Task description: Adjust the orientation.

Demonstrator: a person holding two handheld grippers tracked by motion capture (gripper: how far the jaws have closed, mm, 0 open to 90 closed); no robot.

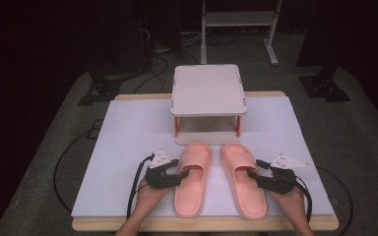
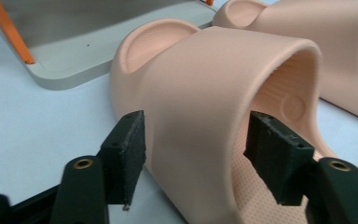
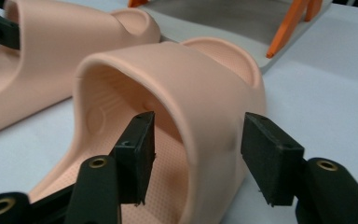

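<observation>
While half-open, both jaws straddle slipper straps, left slipper (image 1: 192, 178), right slipper (image 1: 243, 178).

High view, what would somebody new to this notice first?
Two salmon-pink slide sandals lie side by side at the table's near edge, the left slipper and the right slipper. The left gripper and the right gripper each straddle a strap's outer side wall, jaws not yet pressing. Behind stands a small white two-tier rack with orange legs.

A: Where do the slippers lie?
B: Side by side just before the small rack (image 1: 207, 91): left slipper (image 1: 191, 179), right slipper (image 1: 243, 179). One gripper flanks each slipper's outer side: left gripper (image 1: 183, 173), right gripper (image 1: 252, 174).
</observation>
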